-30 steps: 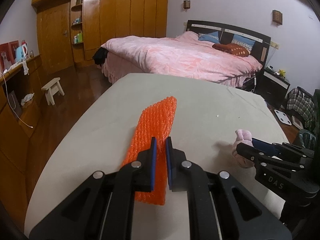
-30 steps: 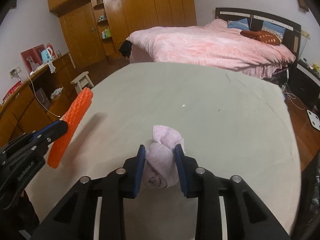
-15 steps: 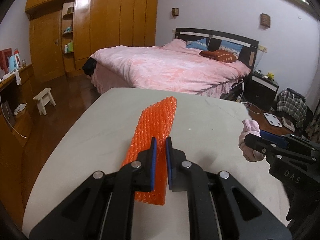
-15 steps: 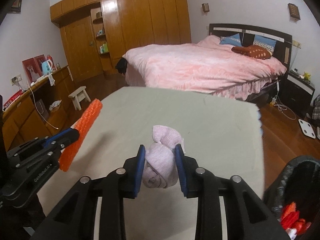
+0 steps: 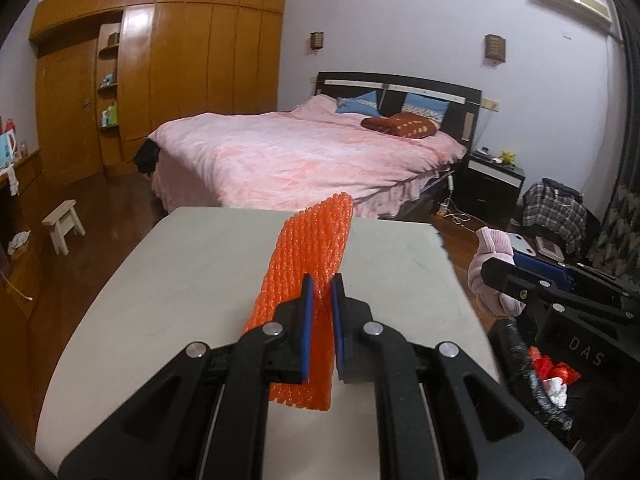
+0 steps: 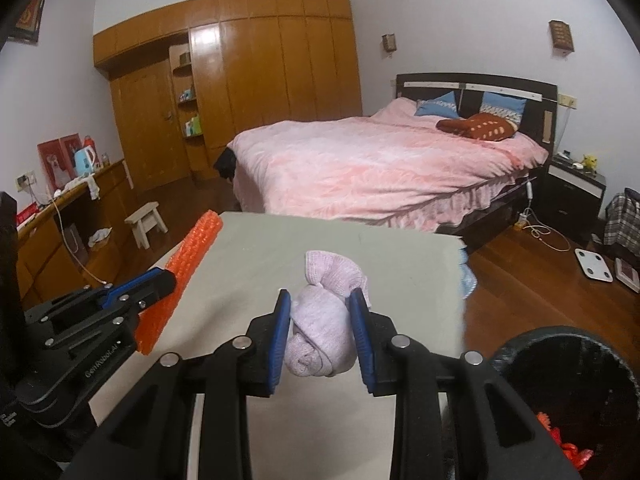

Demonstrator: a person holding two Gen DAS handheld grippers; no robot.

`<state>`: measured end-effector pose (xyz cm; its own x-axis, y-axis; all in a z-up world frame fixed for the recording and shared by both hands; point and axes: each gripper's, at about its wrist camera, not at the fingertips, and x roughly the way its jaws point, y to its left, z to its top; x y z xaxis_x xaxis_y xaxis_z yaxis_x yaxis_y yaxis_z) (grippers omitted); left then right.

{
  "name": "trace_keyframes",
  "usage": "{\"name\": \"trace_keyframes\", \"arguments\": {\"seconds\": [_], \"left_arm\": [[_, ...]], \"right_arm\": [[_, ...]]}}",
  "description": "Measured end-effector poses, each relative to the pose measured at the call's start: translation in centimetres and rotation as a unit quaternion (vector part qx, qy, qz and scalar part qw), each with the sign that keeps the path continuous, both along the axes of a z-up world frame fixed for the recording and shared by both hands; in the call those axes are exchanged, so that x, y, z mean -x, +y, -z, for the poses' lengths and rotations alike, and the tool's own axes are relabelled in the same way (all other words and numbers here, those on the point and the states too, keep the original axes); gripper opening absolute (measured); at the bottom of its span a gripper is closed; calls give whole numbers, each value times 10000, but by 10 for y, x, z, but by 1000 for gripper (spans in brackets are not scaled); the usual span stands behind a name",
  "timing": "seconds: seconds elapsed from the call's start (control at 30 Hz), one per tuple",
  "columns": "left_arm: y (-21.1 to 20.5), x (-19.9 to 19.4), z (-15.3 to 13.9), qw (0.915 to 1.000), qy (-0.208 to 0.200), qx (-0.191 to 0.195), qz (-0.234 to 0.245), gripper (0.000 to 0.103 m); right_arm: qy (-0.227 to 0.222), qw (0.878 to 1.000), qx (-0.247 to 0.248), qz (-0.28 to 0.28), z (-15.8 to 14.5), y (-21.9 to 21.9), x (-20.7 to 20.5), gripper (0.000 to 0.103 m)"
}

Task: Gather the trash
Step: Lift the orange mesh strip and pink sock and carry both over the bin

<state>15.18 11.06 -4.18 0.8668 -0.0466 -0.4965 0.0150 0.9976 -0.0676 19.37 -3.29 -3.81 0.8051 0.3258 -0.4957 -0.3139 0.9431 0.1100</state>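
Note:
My left gripper (image 5: 320, 280) is shut on an orange foam net sleeve (image 5: 310, 248), held up above the grey table (image 5: 180, 280); in the right wrist view the same sleeve (image 6: 192, 256) sticks out of that gripper (image 6: 168, 280) at the left. A rolled pale pink cloth (image 6: 324, 320) is pinched between the blue pads of my right gripper (image 6: 322, 300), lifted off the table (image 6: 400, 264). From the left wrist view the pink cloth (image 5: 492, 264) and right gripper (image 5: 492, 270) hang past the table's right edge. A black trash bin (image 6: 568, 380) stands below at the right, with red scraps inside.
A bed with a pink cover (image 6: 380, 164) stands behind the table. A wooden wardrobe (image 6: 260, 80) fills the far wall. A small stool (image 6: 146, 224) and a low counter (image 6: 60, 216) are at the left. A scale (image 6: 594, 264) lies on the wooden floor at the right.
Both grippers have risen and swung right with their loads. The table has slid down and left in both views, and the black bin has come into sight at the lower right.

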Motion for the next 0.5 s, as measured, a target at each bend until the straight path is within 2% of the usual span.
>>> {"name": "trace_keyframes", "arguments": {"seconds": [0.5], "left_arm": [[-70,12,-15,9976,-156,-96,673,8]], "right_arm": [[-198,9987,-39,475,-14,-61,28,30]]}}
